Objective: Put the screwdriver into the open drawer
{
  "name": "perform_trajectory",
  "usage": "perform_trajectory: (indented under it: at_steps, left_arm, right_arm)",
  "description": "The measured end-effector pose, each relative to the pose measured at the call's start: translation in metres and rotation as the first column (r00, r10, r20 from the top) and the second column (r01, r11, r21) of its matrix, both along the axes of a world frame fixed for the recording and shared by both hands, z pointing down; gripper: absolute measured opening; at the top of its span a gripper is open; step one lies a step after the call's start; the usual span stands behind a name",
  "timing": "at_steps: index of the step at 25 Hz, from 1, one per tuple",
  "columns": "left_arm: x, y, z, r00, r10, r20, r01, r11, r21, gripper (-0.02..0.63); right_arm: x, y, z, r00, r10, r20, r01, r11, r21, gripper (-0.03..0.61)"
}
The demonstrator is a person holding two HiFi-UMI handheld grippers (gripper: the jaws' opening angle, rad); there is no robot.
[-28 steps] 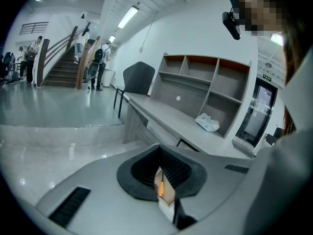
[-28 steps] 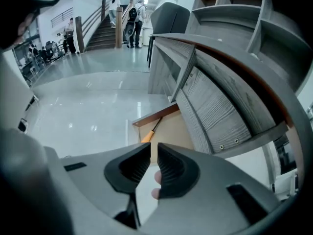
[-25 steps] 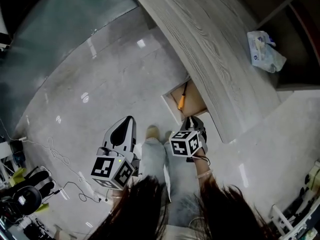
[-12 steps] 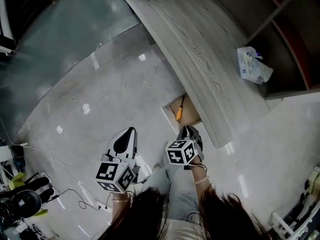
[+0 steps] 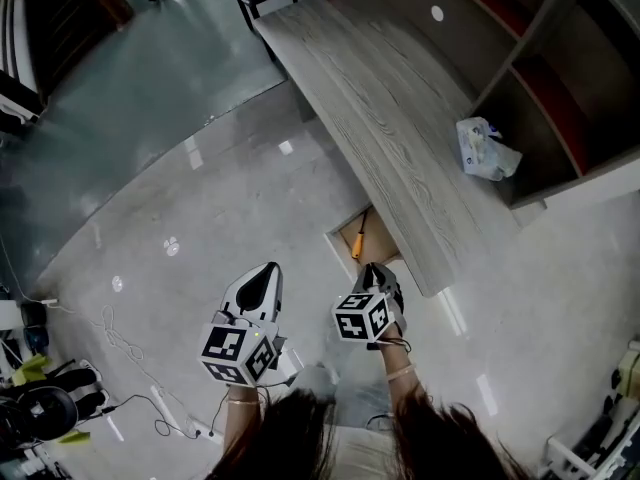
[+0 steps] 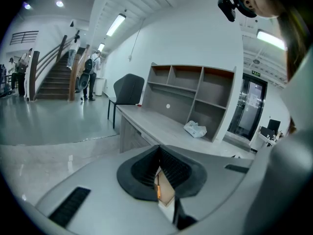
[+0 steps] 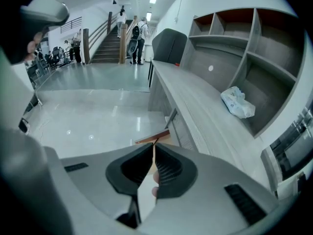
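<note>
The screwdriver point(image 5: 357, 243), with an orange handle, lies inside the open drawer point(image 5: 344, 236) under the desk edge. My right gripper point(image 5: 376, 270) hovers just in front of the drawer, shut and empty. My left gripper point(image 5: 268, 271) is beside it to the left over the floor, also shut and empty. In the left gripper view the closed left gripper point(image 6: 159, 150) leaves a slit through which the screwdriver point(image 6: 157, 190) shows in the drawer. In the right gripper view the right gripper point(image 7: 154, 146) is shut below the drawer's front edge point(image 7: 152, 139).
A long grey wooden desk point(image 5: 400, 138) runs diagonally, with a crumpled plastic bag point(image 5: 487, 150) on it and shelves point(image 5: 540, 78) behind. Cables point(image 5: 130, 343) lie on the glossy floor at left. A dark chair point(image 6: 128, 88) stands at the desk's far end; people stand by the stairs point(image 7: 132, 38).
The head view has lifted, so more of the desk and shelves shows. Both grippers stay shut and low in front of the drawer. The screwdriver has not moved.
</note>
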State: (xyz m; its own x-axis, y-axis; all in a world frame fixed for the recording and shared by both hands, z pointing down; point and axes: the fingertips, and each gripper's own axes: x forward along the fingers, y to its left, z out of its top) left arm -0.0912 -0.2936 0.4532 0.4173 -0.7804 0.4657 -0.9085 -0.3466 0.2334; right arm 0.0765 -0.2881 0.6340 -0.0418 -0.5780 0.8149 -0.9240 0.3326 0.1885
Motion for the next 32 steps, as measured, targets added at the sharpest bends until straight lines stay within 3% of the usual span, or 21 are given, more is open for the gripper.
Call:
perform_trajectory:
  at_steps: [12, 23, 32]
  left_arm:
    - [-0.001, 0.032, -0.053, 0.997, 0.078, 0.008, -0.078, 0.993, 0.088, 0.016]
    - [0.003, 0.062, -0.099, 0.988, 0.152, 0.008, -0.15, 0.97, 0.191, 0.016]
    - [-0.006, 0.107, -0.123, 0.985, 0.172, -0.014, -0.163, 0.954, 0.25, 0.017]
  right_arm:
    - [-0.002, 0.029, -0.086, 1.0, 0.026, 0.007, -0.027, 0.986, 0.164, 0.032]
    - [-0.01, 0.055, -0.164, 0.999, 0.034, 0.02, -0.039, 0.94, 0.339, 0.032]
    - [-0.022, 0.106, -0.212, 0.998, 0.024, 0.062, -0.048, 0.907, 0.418, 0.032]
